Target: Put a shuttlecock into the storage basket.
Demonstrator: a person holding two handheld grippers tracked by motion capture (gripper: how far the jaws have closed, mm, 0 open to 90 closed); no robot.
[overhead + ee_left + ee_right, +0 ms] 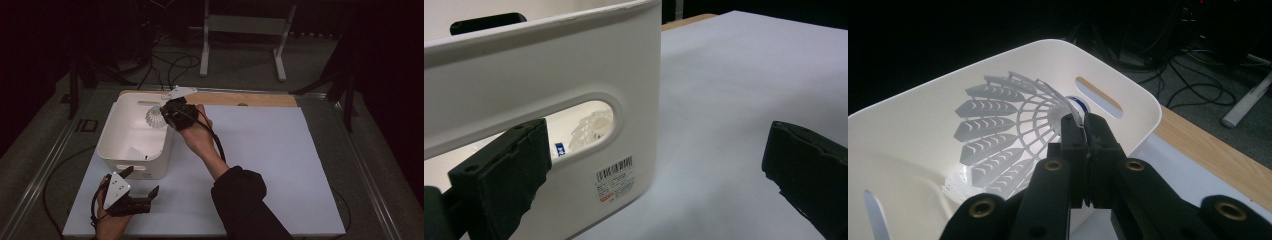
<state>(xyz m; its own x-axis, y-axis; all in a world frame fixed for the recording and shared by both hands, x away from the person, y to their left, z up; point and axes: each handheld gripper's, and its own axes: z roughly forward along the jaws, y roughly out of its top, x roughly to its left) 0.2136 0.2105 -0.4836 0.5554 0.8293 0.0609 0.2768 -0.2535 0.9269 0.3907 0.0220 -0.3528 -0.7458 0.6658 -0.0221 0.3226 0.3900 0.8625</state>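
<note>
While the left gripper (142, 189) is idling wide open at the bin's (114, 142) six o'clock, the right gripper (166, 114) is pinching a shuttlecock (155, 118) above it.

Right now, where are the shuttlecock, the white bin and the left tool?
shuttlecock (998, 130), right gripper view, on its skirt
white bin (112, 135), high view, on its left wall
left tool (142, 182), high view, between its jaw tips

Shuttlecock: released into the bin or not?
Not released. The right claw is shut on the shuttlecock skirt's edge, holding it above the white bin.
</note>
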